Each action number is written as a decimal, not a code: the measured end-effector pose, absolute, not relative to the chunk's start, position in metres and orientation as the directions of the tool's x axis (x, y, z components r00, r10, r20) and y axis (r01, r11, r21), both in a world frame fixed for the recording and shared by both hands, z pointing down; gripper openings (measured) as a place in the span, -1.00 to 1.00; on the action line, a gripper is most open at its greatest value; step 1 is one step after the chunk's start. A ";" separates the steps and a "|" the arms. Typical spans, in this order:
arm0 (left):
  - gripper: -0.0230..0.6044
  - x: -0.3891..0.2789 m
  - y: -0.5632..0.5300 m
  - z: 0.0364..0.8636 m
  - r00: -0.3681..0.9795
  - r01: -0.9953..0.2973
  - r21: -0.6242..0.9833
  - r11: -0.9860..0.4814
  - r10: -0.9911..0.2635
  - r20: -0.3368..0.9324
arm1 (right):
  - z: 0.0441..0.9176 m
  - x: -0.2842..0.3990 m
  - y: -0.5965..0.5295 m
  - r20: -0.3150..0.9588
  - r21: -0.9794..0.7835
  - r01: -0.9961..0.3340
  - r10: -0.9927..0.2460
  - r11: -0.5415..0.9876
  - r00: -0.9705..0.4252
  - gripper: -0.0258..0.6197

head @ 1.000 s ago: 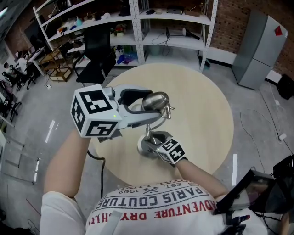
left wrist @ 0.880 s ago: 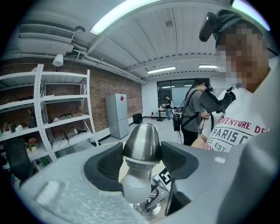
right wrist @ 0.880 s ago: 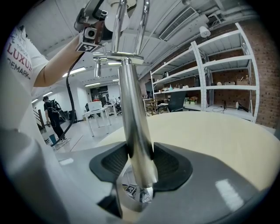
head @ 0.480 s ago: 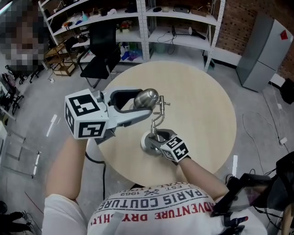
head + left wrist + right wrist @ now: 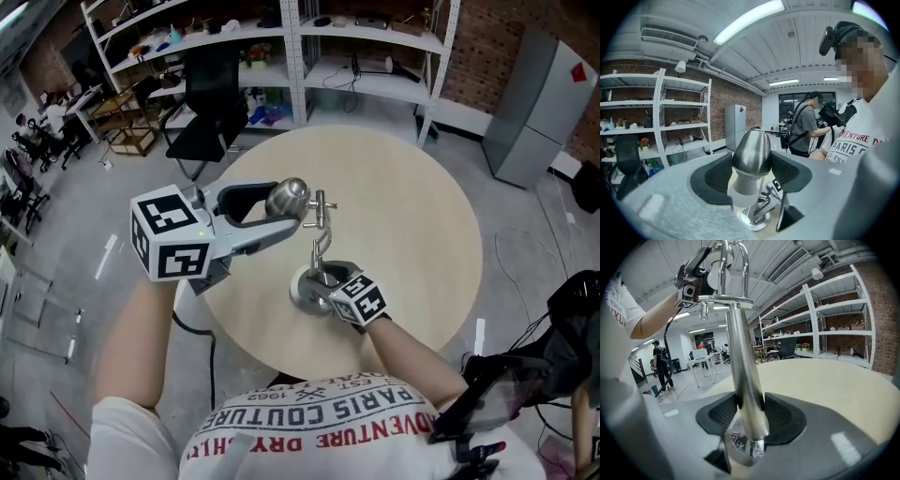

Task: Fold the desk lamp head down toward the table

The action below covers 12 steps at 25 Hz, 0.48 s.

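On the near side of the round table (image 5: 412, 216), the desk lamp is standing upright on its round base (image 5: 304, 296), with the lamp head (image 5: 752, 152) still riding high above the stem (image 5: 740, 357) and not yet folded down. The left gripper (image 5: 284, 210) is reaching in nearly level from the left, and its jaws are closing with the lamp head between them, the pads already pressing on its widest part. The right gripper (image 5: 750, 417) is sitting low, with its jaws clamped together on the stem just above the base, so it is bracing the lamp against the table. The risk, as I am reading it, is lying mostly in the left grip: the lamp head is polished and tapering, so as it is being swung downward it may squirt out of the pads, especially if the hinge bracket (image 5: 319, 202) is resisting. If that joint is proving stiff, the force may be passing into the stem instead, and the smooth metal may be twisting or sliding inside the right pads, letting the base tip or skate across the table
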<state>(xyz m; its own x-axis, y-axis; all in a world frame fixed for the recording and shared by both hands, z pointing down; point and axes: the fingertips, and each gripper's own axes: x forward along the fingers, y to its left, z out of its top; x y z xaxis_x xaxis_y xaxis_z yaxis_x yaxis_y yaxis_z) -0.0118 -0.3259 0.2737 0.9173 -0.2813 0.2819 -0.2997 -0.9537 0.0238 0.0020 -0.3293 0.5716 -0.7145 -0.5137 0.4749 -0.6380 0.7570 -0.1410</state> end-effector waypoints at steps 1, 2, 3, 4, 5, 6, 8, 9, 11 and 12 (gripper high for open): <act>-0.10 -0.015 -0.326 0.274 0.918 -0.300 0.028 -0.953 -0.281 0.282 | 0.571 0.001 -0.329 0.476 -0.141 -0.637 -0.512 0.758 -0.715 -0.35; -0.10 -0.018 -0.327 0.274 0.918 -0.301 0.032 -0.953 -0.280 0.282 | 0.570 0.000 -0.329 0.477 -0.142 -0.636 -0.510 0.759 -0.716 -0.35; -0.10 -0.021 -0.327 0.275 0.917 -0.302 0.037 -0.953 -0.280 0.283 | 0.570 0.000 -0.328 0.477 -0.143 -0.634 -0.508 0.760 -0.717 -0.35; -0.10 -0.022 -0.327 0.274 0.916 -0.305 0.040 -0.952 -0.282 0.284 | 0.570 0.000 -0.328 0.477 -0.144 -0.631 -0.506 0.762 -0.719 -0.35; -0.10 -0.024 -0.326 0.273 0.916 -0.307 0.042 -0.951 -0.284 0.285 | 0.569 0.000 -0.328 0.476 -0.144 -0.630 -0.504 0.763 -0.720 -0.35; -0.10 -0.025 -0.326 0.273 0.916 -0.309 0.044 -0.950 -0.284 0.282 | 0.568 0.000 -0.328 0.475 -0.146 -0.628 -0.503 0.764 -0.722 -0.35; -0.10 -0.029 -0.326 0.272 0.919 -0.311 0.051 -0.949 -0.287 0.269 | 0.567 0.000 -0.327 0.475 -0.152 -0.625 -0.498 0.765 -0.726 -0.35; -0.10 -0.032 -0.325 0.272 0.921 -0.313 0.056 -0.948 -0.289 0.260 | 0.566 0.000 -0.327 0.477 -0.154 -0.623 -0.494 0.767 -0.727 -0.35; -0.10 -0.037 -0.326 0.272 0.924 -0.317 0.067 -0.946 -0.292 0.247 | 0.566 -0.002 -0.326 0.485 -0.154 -0.616 -0.484 0.773 -0.729 -0.35; -0.11 -0.040 -0.326 0.273 0.924 -0.320 0.072 -0.945 -0.294 0.243 | 0.566 -0.003 -0.326 0.488 -0.155 -0.612 -0.479 0.775 -0.730 -0.35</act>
<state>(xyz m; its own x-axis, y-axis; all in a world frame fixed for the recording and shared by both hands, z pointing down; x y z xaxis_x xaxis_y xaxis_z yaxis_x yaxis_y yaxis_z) -0.0404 -0.3256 0.2732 0.9243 -0.2941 0.2431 -0.3195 -0.9448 0.0720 -0.0027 -0.3258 0.5657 -0.7297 -0.4787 0.4883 -0.6123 0.7753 -0.1549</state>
